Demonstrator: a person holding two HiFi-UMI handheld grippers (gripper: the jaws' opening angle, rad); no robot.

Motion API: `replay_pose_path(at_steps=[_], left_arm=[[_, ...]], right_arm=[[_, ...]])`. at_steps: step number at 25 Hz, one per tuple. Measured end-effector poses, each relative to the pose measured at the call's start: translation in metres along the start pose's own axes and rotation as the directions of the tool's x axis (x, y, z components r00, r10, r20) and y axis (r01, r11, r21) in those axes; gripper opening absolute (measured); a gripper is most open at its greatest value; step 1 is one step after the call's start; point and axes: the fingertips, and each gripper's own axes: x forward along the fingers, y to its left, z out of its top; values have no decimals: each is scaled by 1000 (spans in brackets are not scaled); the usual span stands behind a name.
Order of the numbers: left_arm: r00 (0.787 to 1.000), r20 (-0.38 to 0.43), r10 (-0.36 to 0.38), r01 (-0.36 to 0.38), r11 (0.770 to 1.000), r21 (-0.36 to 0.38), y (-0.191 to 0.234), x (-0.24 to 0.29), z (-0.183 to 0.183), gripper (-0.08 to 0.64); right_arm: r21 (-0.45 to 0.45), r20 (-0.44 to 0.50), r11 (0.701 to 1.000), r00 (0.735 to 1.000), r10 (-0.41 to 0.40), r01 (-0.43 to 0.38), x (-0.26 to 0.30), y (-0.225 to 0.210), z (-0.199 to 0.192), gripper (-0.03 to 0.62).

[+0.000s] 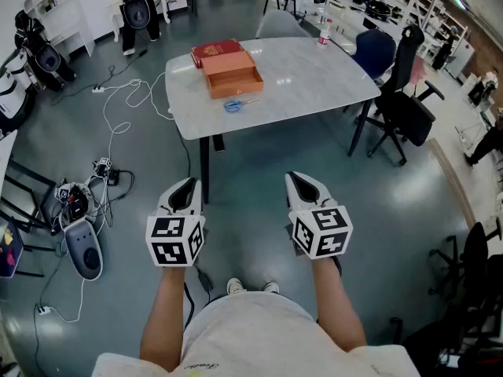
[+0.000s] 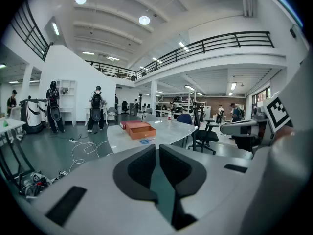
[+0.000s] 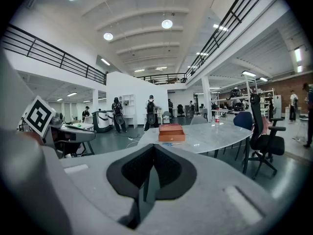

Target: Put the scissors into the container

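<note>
Grey floor (image 1: 251, 171) ahead, well short of table (image 1: 314, 77); holds left gripper (image 1: 186, 187) and right gripper (image 1: 299, 182) level, jaws together, empty, scissors (image 1: 238, 104) out of reach beside box (image 1: 233, 81).

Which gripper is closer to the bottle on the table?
Right. The right gripper hangs short of the table, nearly in line with the bottle; the left gripper is farther sideways.

One desk (image 1: 314, 85) stands in the upper middle of the frame. On it are one pair of scissors (image 1: 238, 104), one open orange container (image 1: 233, 82), one red box (image 1: 216, 52) just beside the container, and one bottle (image 1: 323, 34). Two chairs, one blue (image 1: 374, 51) and one black (image 1: 405, 104), are at the upper right. Two tools, left (image 1: 186, 185) and right (image 1: 301, 181), are at lower middle.
</note>
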Motion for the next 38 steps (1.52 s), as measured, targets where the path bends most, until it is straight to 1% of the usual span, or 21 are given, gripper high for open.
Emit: replay_pose_path(at_steps=[6, 12, 22, 27, 32, 38], left_arm=[[1000, -5, 3, -3, 1000, -7, 17, 7, -3, 29], [1000, -3, -24, 24, 1000, -20, 27, 20, -8, 29], [999, 12, -38, 38, 999, -23, 43, 51, 4, 31], [999, 3, -39, 39, 999, -16, 42, 74, 6, 31], [1000, -10, -17, 17, 1000, -8, 39, 108, 16, 32], [1000, -8, 2, -2, 1000, -30, 35, 157, 32, 32]], right_arm=[[5, -12, 1000, 1000, -10, 10, 14, 5, 0, 5], [-8, -24, 1000, 999, -20, 20, 29, 10, -1, 5], [-12, -31, 1000, 999, -12, 11, 66, 5, 7, 5], [-4, -32, 1000, 999, 8, -8, 86, -10, 6, 5], [5, -40, 999, 998, 47, -46, 116, -35, 11, 5], [14, -50, 996, 994, 93, -93, 156, -75, 22, 5]])
